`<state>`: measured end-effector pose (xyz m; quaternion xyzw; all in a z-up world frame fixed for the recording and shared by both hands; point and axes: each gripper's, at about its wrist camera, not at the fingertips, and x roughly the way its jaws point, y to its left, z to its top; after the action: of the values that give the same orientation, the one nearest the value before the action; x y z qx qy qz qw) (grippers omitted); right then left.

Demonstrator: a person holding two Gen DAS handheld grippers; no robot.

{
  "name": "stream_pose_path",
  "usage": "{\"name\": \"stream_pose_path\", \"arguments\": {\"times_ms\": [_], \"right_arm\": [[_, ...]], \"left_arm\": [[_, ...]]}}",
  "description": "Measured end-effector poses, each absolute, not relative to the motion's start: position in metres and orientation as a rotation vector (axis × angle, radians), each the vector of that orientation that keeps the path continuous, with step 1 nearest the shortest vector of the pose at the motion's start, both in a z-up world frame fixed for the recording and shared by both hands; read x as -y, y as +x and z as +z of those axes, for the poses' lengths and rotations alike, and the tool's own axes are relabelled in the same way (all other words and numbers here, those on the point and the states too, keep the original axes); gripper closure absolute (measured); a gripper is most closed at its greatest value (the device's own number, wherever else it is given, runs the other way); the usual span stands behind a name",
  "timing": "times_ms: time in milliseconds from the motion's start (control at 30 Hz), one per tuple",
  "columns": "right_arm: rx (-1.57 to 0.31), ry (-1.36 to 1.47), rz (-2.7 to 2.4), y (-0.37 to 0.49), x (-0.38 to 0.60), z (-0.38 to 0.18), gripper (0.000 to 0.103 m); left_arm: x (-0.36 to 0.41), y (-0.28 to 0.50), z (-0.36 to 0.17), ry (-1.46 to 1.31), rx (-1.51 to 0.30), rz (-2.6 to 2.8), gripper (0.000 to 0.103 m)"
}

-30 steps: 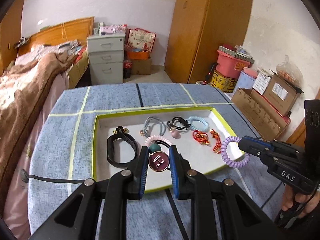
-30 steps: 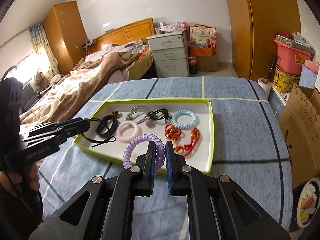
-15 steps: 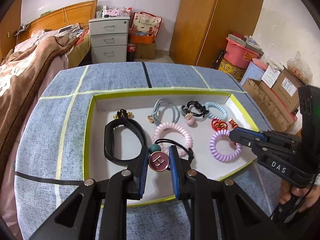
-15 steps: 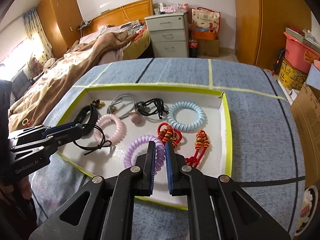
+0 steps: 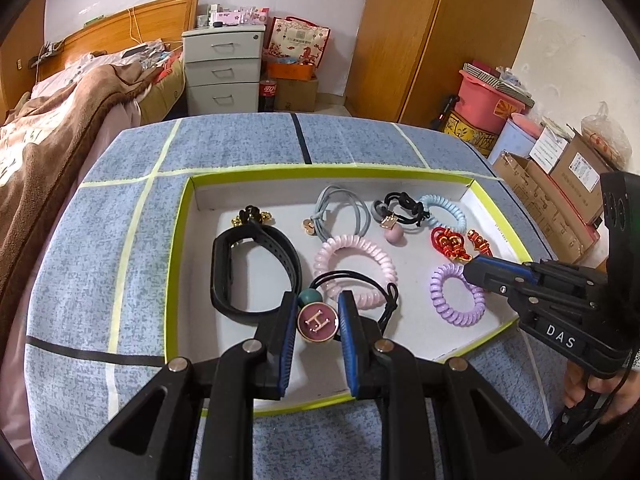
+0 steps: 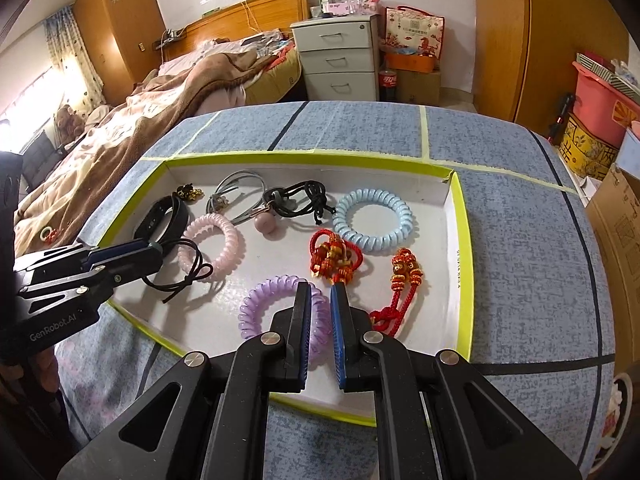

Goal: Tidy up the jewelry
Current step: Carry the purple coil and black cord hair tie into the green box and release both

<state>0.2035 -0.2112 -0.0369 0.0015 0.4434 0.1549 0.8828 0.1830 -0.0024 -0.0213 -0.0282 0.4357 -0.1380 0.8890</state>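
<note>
A white tray with a yellow-green rim [image 5: 176,280] [image 6: 466,240] lies on the blue-grey table. My left gripper [image 5: 318,304] [image 6: 156,254] is shut on the round maroon charm [image 5: 317,322] of a black hair tie, low over the tray's near left part. The tie's loop [image 5: 352,276] lies across a pink spiral tie [image 5: 360,248]. My right gripper [image 6: 320,292] [image 5: 470,270] is shut on a purple spiral tie [image 6: 260,308] [image 5: 456,300], which touches the tray floor near the front.
Also in the tray are a black wristband [image 5: 224,264], grey ties [image 5: 340,208], a black tie with a pink bead [image 6: 266,222], a light blue spiral tie [image 6: 374,220] and two red knotted charms [image 6: 336,258]. A bed stands to the left and boxes [image 5: 560,200] to the right.
Both grippers have come down and forward over the tray with their ties. The purple spiral tie, which hung at the tray's front rim, now sits inside on the tray floor.
</note>
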Motion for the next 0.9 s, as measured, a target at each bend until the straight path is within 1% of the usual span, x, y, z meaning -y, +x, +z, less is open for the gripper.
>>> {"name": "stream_pose_path", "arguments": {"times_ms": [233, 333, 467, 567, 633, 667, 767, 867, 900], "right_arm": [[-0.930, 0.002, 0.317, 0.206, 0.209, -0.038, 0.093], [-0.926, 0.015, 0.322, 0.205, 0.208, -0.038, 0.093], [-0.914, 0.017, 0.319, 0.203, 0.208, -0.035, 0.093], [-0.904, 0.019, 0.313, 0.201, 0.208, -0.032, 0.093], [-0.901, 0.018, 0.298, 0.199, 0.209, -0.032, 0.092], [-0.900, 0.020, 0.295, 0.198, 0.210, -0.032, 0.092], [-0.890, 0.027, 0.294, 0.193, 0.212, -0.029, 0.091], [-0.874, 0.033, 0.297, 0.186, 0.213, -0.024, 0.082], [-0.868, 0.036, 0.297, 0.184, 0.214, -0.022, 0.075]], "left_arm": [[0.005, 0.181, -0.021, -0.049, -0.910, -0.287, 0.080], [0.005, 0.182, -0.021, -0.061, -0.916, -0.293, 0.077], [0.007, 0.178, -0.020, -0.051, -0.912, -0.291, 0.068], [0.007, 0.176, -0.018, -0.043, -0.910, -0.276, 0.066], [0.007, 0.174, -0.017, -0.043, -0.906, -0.270, 0.063], [0.007, 0.173, -0.016, -0.040, -0.906, -0.268, 0.059], [0.008, 0.169, -0.014, -0.033, -0.904, -0.257, 0.057], [0.010, 0.162, -0.009, -0.032, -0.893, -0.247, 0.055], [0.010, 0.160, -0.008, -0.035, -0.890, -0.246, 0.055]]}}
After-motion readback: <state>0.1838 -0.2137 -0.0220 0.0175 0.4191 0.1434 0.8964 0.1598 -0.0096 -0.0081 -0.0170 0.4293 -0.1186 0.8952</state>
